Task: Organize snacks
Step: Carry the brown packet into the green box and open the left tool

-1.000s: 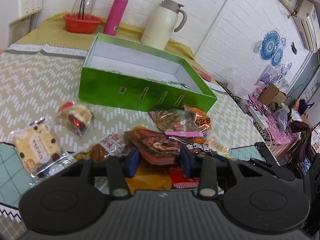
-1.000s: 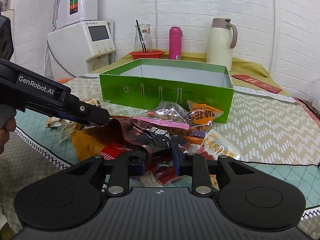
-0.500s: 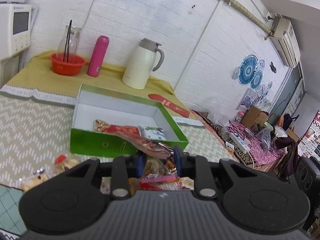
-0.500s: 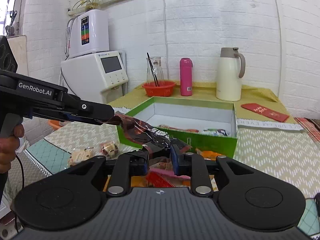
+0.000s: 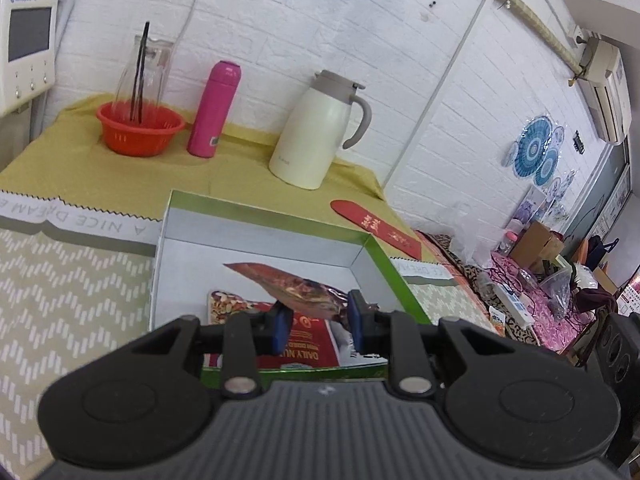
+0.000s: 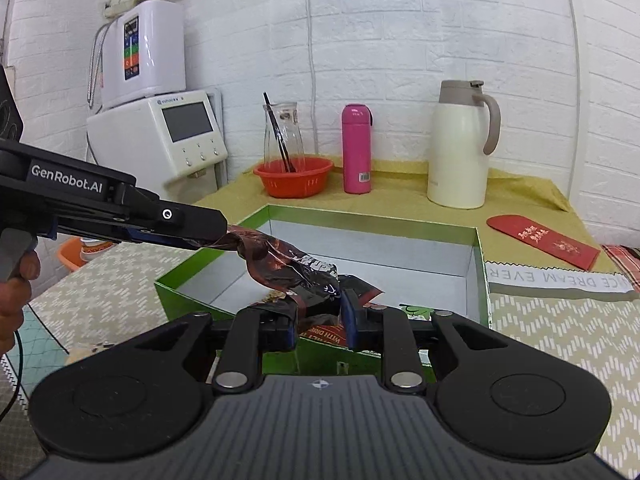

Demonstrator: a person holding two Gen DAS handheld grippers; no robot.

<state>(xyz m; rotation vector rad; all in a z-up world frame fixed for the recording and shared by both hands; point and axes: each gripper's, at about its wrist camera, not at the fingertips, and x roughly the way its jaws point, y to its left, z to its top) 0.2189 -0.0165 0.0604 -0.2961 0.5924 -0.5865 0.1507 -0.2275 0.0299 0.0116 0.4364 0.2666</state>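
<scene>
Two handheld grippers above an open green box (image 6: 478,276) on a patterned table. Left gripper (image 5: 318,320) clamped narrowly on one end of a dark red snack packet (image 6: 292,268); jaws closed in further a moment ago, now steady on the wrapper. Right gripper (image 6: 320,322) pinching the packet's other end, jaws partly closed on it. Packet stretched between both, raised over the box interior. Another red snack pack (image 5: 308,346) lying inside the box. Behind: orange basket (image 6: 294,176), pink bottle (image 6: 356,148), cream jug (image 6: 460,148).
</scene>
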